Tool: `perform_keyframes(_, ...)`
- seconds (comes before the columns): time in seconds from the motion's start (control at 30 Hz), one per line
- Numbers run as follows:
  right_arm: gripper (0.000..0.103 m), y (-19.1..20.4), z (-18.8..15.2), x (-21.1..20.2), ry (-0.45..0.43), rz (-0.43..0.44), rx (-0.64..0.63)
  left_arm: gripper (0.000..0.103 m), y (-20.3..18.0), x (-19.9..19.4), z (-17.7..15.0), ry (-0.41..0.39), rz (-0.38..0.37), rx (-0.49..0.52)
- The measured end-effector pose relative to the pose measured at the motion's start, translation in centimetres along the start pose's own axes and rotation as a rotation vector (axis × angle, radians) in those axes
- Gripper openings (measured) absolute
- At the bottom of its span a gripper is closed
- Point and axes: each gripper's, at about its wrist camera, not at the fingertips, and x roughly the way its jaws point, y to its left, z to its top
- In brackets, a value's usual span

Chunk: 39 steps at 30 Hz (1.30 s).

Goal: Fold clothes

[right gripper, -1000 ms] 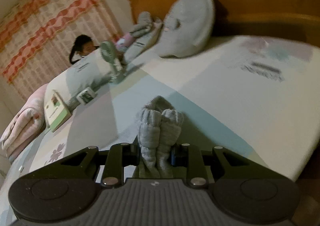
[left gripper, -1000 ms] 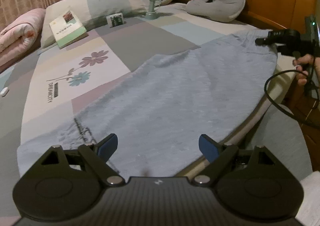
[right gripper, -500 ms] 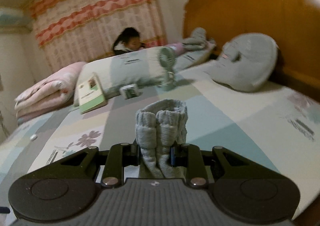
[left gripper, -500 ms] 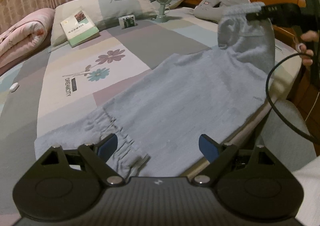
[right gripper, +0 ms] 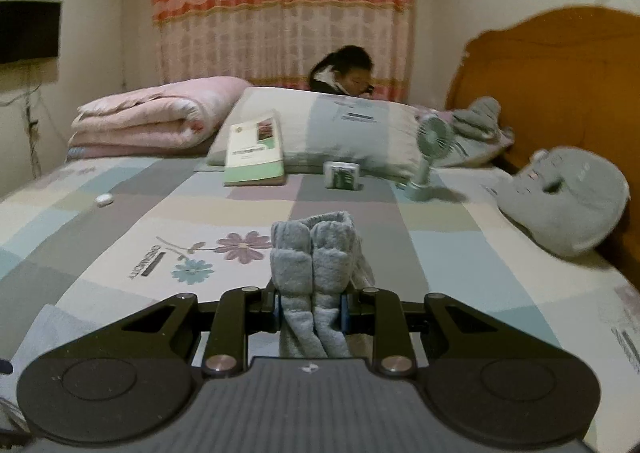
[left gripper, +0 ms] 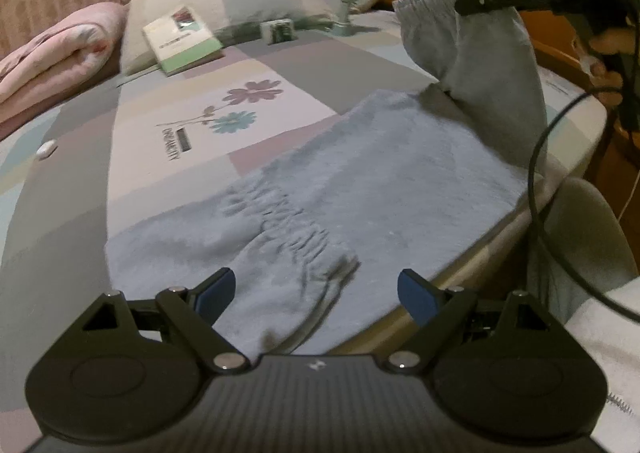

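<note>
A light grey-blue fleece garment (left gripper: 380,181) lies along the near edge of the bed, with a gathered elastic band (left gripper: 288,225) near its front. My left gripper (left gripper: 316,289) hovers over that front part, jaws wide open, nothing between the blue pads. My right gripper (right gripper: 312,309) is shut on the garment's ribbed cuff end (right gripper: 312,253), bunched upright between its pads. In the left wrist view the right gripper (left gripper: 480,3) holds that end (left gripper: 476,37) lifted high at the right, the cloth hanging down from it onto the bed.
The patchwork sheet (left gripper: 192,121) carries a book (right gripper: 254,153), a small box (right gripper: 341,175), a mint desk fan (right gripper: 432,149), pillows, a grey cushion (right gripper: 568,205) and a folded pink quilt (right gripper: 156,117). A person (right gripper: 346,71) sits behind the pillow. A black cable (left gripper: 536,181) loops at the bed's right edge.
My right gripper has lifted the garment's end off the bed, rolled level and carried it inward over the garment. My left gripper has slid along the garment, and the gathered band has come into view.
</note>
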Motion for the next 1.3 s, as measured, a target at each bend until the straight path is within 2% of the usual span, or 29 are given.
perform_keyframes(0.17,0.029,2.5,1.1,0.5,0.001,0.013,-0.055,0.088,0.9,-0.4,0.0,-0.026,-0.041,-0.021)
perform_keyframes(0.37,0.029,2.5,1.5,-0.2,-0.014,0.008,-0.055,0.088,-0.1,1.0,1.7,-0.029,-0.063,0.046)
perform_keyframes(0.53,0.029,-0.1,1.1,-1.7,-0.037,-0.011,-0.018,0.088,-2.2,3.0,3.5,-0.007,-0.112,0.1)
perform_keyframes(0.77,0.029,-4.4,0.0,-4.3,-0.082,0.0,0.026,0.088,-7.0,6.8,6.7,0.049,-0.168,0.174)
perform_keyframes(1.03,0.029,-9.3,-0.9,-5.8,-0.128,0.043,0.086,0.088,-12.1,12.3,10.9,0.111,-0.17,0.205)
perform_keyframes(1.23,0.029,-12.4,-2.0,-5.4,-0.132,0.048,0.137,0.088,-15.3,16.2,11.1,0.184,-0.201,0.195)
perform_keyframes(1.3,0.029,-13.3,-2.5,-5.3,-0.132,0.046,0.156,0.088,-16.9,16.6,10.4,0.19,-0.193,0.232)
